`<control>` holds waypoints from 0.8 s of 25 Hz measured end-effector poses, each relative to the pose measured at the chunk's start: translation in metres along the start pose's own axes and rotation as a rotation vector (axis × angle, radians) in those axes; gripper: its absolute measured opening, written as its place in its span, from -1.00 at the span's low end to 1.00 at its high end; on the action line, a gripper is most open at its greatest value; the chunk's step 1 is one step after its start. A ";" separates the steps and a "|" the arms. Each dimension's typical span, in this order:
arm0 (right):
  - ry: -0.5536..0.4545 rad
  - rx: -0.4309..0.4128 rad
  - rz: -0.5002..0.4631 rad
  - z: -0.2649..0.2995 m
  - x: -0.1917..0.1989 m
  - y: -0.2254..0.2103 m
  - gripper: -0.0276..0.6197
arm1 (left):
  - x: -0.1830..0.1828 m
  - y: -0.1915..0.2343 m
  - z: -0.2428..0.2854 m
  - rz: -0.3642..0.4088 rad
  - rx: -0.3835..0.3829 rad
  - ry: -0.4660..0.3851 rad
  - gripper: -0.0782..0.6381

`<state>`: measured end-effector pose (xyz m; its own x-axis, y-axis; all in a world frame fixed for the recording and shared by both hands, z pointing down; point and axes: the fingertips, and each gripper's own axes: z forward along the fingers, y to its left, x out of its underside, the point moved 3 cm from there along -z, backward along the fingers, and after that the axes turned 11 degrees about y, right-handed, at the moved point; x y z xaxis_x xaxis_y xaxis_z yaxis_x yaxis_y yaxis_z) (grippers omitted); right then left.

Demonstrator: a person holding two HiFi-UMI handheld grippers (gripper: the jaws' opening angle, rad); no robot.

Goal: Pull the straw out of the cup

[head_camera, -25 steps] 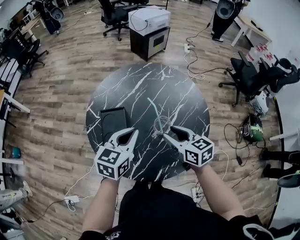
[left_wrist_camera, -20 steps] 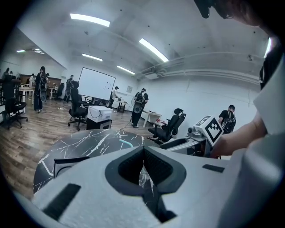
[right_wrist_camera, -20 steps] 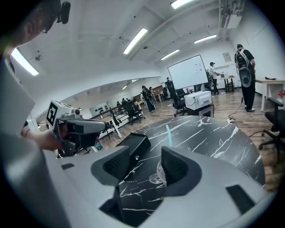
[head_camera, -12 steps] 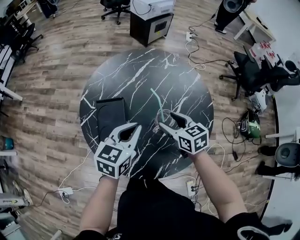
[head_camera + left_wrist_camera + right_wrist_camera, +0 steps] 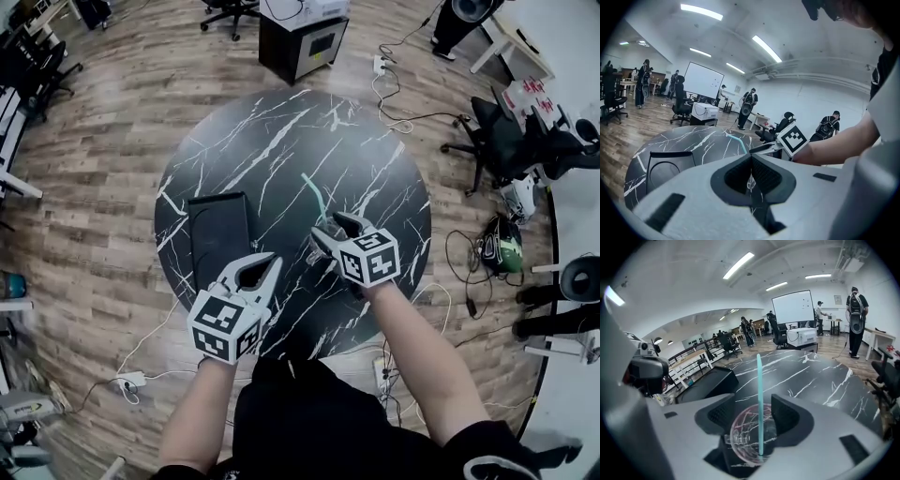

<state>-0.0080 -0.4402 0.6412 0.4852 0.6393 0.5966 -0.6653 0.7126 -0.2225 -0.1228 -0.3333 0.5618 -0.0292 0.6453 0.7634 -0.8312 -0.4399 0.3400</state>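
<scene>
Right gripper (image 5: 750,416) jaws are closing, and the clear cup (image 5: 745,434) is enclosed between them. Whether the pads already press on the cup wall cannot be told from the right gripper view. The cup is placed on the round black marble table (image 5: 262,141), on the side near the person. The teal straw (image 5: 760,394) is not yet pulled out: its lower end is seen inside the cup, and its upper part rises well above the jaws. In the head view the straw is seen leaning away from the person, toward the table's middle.

The left gripper (image 5: 266,266) is held just beside the right one, over the near edge of the table. Its jaws are brought together, and nothing is held between them. A black tray (image 5: 217,239) is lying on the table to the left of this gripper. Office chairs and loose cables are seen on the wooden floor around the table.
</scene>
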 end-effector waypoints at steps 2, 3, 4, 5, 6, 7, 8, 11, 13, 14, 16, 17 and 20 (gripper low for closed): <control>0.019 0.011 -0.018 0.005 0.000 -0.001 -0.16 | 0.003 -0.001 0.002 -0.001 0.004 0.005 -0.76; 0.030 0.017 -0.030 0.007 0.000 -0.001 -0.16 | 0.004 -0.002 0.002 -0.001 0.006 0.008 -0.75; 0.041 0.023 -0.042 0.009 0.000 -0.001 -0.16 | 0.005 -0.003 0.003 -0.001 0.008 0.009 -0.75; 0.052 0.028 -0.049 0.011 0.001 0.000 -0.16 | 0.006 -0.004 0.003 -0.002 0.010 0.010 -0.76; 0.059 0.034 -0.054 0.012 0.001 0.000 -0.16 | 0.007 -0.005 0.002 -0.003 0.011 0.011 -0.75; 0.063 0.041 -0.055 0.012 0.001 0.000 -0.19 | 0.008 -0.005 0.001 -0.004 0.011 0.011 -0.76; 0.065 0.048 -0.054 0.012 0.001 -0.001 -0.22 | 0.008 -0.006 0.000 -0.005 0.011 0.010 -0.76; 0.067 0.076 -0.058 0.012 0.002 -0.002 -0.35 | 0.012 -0.006 -0.002 -0.011 0.009 0.014 -0.76; 0.072 0.102 -0.072 0.013 0.003 -0.002 -0.42 | 0.014 -0.007 -0.005 -0.016 0.007 0.015 -0.76; 0.075 0.112 -0.076 0.013 0.004 -0.003 -0.46 | 0.014 -0.007 -0.006 -0.017 0.006 0.015 -0.75; 0.082 0.122 -0.074 0.016 0.005 -0.005 -0.53 | 0.014 -0.007 -0.009 -0.017 0.002 0.014 -0.76; 0.085 0.124 -0.070 0.017 0.005 -0.005 -0.56 | 0.014 -0.007 -0.010 -0.017 0.000 0.013 -0.76; 0.097 0.132 -0.062 0.018 0.005 -0.006 -0.66 | 0.017 -0.006 -0.012 -0.015 -0.007 0.019 -0.76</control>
<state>-0.0119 -0.4461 0.6597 0.5756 0.6249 0.5274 -0.6981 0.7114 -0.0810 -0.1246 -0.3123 0.5659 -0.0275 0.6638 0.7474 -0.8355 -0.4258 0.3474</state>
